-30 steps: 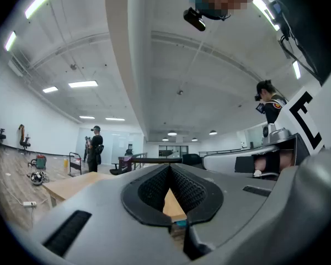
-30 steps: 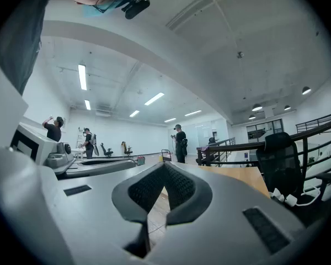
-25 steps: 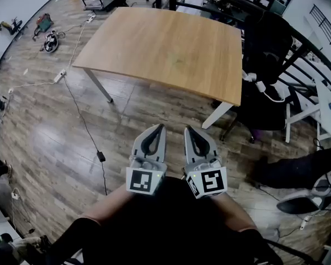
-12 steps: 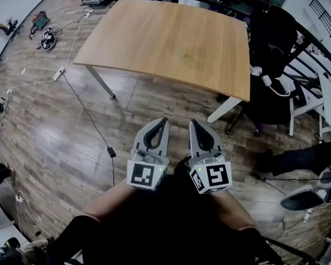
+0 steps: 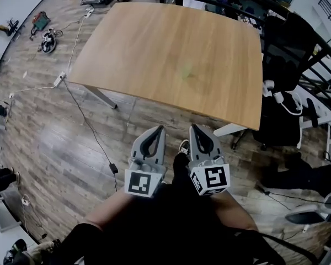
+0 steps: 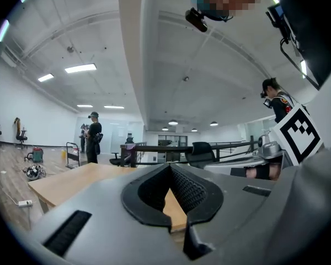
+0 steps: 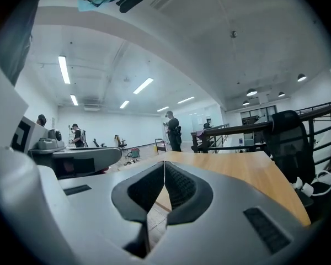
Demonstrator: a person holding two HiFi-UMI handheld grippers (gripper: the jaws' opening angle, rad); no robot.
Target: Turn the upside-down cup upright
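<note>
Head view: wooden table [image 5: 154,43], perhaps smudged.

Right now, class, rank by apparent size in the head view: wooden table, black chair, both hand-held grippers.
Largest: wooden table.
Then: black chair.
Last: left hand-held gripper and right hand-held gripper, which look alike; nearness to the camera enlarges both.
</note>
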